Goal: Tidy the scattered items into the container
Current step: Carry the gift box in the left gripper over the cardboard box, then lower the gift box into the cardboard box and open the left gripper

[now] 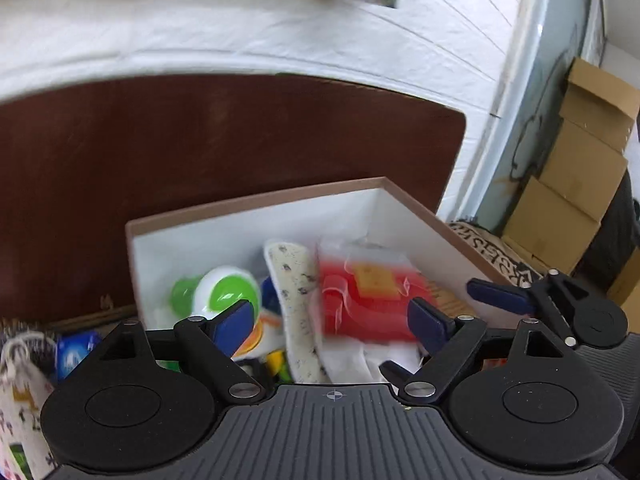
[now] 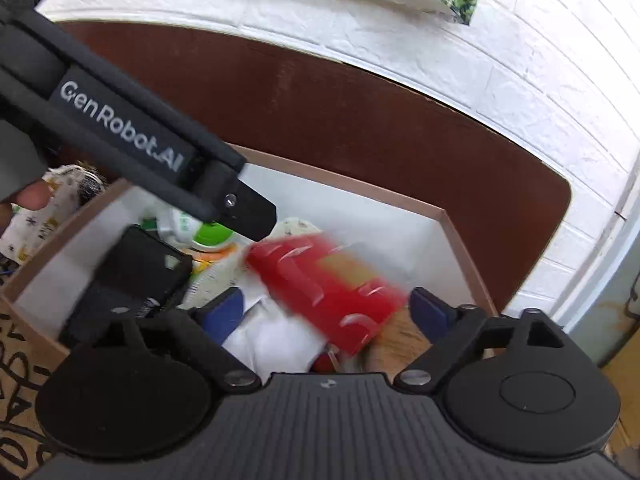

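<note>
A brown box with white inside walls [image 1: 256, 220] [image 2: 460, 240] holds several items: a red packet [image 1: 364, 304] [image 2: 328, 296], blurred with motion, a green-and-white round toy [image 1: 224, 292] [image 2: 210, 236], a speckled cream pad [image 1: 298, 288] and white cloth [image 2: 276, 340]. My left gripper [image 1: 332, 316] is open above the box, over the red packet. My right gripper [image 2: 328, 312] is open too, with the red packet lying between and beyond its blue fingertips, not clamped. The left gripper's black body [image 2: 132, 132] reaches into the right wrist view. The right gripper's blue finger [image 1: 500, 294] shows in the left wrist view.
The box sits on a dark brown table [image 1: 200, 140] against a white brick wall [image 2: 480, 60]. A patterned drawstring pouch [image 1: 20, 392] [image 2: 52, 204] and a blue item [image 1: 74, 352] lie left of the box. Cardboard boxes [image 1: 580, 168] stand at the right.
</note>
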`<state>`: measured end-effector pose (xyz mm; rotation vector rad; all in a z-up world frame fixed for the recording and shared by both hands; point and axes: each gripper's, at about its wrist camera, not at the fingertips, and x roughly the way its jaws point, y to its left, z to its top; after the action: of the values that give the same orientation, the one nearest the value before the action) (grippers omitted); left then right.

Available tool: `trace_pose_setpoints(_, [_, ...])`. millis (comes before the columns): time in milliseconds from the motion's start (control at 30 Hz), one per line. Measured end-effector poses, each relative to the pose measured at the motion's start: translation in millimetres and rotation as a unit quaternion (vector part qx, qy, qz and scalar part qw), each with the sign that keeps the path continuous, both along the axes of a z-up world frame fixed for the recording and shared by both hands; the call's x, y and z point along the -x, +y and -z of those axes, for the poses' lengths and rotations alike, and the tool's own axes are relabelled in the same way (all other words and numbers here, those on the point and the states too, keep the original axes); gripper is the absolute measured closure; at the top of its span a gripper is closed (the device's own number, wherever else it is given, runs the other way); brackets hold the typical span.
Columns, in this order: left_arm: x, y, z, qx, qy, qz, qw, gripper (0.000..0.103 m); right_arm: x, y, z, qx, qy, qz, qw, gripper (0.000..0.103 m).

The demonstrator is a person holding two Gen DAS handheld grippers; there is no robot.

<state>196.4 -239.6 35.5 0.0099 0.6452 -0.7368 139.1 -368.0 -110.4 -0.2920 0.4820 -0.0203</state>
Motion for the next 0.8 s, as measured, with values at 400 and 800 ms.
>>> trace_pose_setpoints(400, [31.0,26.5,4.5,-0.022,-0.031,-0.025,0.999,0.0,21.2,24.8,1.4,-0.008,-0.027,0.009,1.0,0.001])
trace_pose_setpoints(800, [71.3,37.8,-6.2,-0.036,-0.042,-0.017,0.9983,0.0,57.4,40.5,-21.5,-0.014,-0.062,0.007,0.998,0.0])
